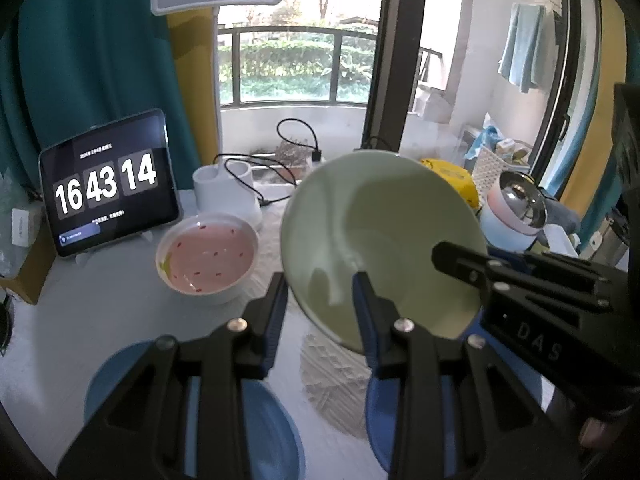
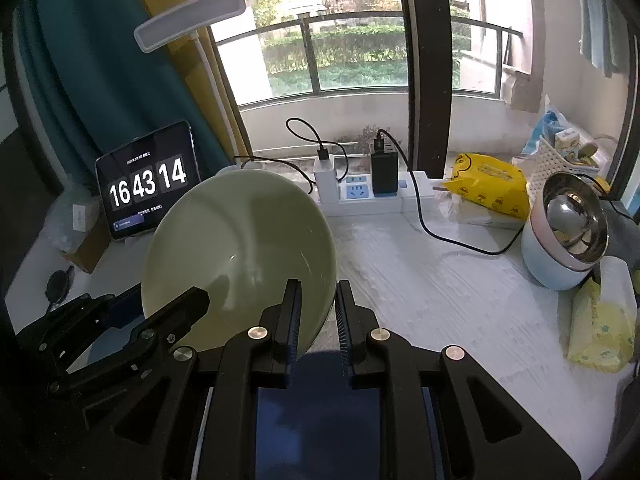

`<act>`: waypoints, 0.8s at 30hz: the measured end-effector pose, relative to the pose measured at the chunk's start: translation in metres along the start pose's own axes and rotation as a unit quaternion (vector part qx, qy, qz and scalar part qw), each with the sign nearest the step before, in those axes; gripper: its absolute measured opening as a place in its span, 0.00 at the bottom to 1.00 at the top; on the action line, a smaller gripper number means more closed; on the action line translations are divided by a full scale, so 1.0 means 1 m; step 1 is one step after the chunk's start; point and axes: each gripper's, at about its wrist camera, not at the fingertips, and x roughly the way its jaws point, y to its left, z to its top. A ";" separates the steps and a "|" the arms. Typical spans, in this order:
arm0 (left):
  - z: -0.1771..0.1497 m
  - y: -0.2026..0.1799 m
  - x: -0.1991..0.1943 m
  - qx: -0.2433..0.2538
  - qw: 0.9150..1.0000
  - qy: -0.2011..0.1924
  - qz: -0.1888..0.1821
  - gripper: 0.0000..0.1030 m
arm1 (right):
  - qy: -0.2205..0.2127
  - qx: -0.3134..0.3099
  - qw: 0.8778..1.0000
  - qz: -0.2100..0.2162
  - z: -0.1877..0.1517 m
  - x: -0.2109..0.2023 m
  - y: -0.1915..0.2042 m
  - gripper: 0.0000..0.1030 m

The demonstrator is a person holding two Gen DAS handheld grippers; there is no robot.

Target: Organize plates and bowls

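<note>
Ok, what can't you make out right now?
- Left wrist view: blue dishes under the left gripper, covered by its fingers and cut off by the bottom edge; count unclear.
- Right wrist view: dark blue thing beneath the right gripper, mostly hidden by it.
- Both views: whether the left pads press the green bowl.
- Tablet small print: too small.

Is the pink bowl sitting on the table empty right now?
Yes, the pink bowl in the left wrist view holds no food or dishes, showing only its speckled inner surface as it rests on the table.
</note>
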 end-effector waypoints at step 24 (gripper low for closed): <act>-0.025 -0.039 -0.028 0.028 0.999 0.011 -0.019 0.33 | -0.009 0.024 1.000 -0.004 -0.036 -0.044 -0.026 0.18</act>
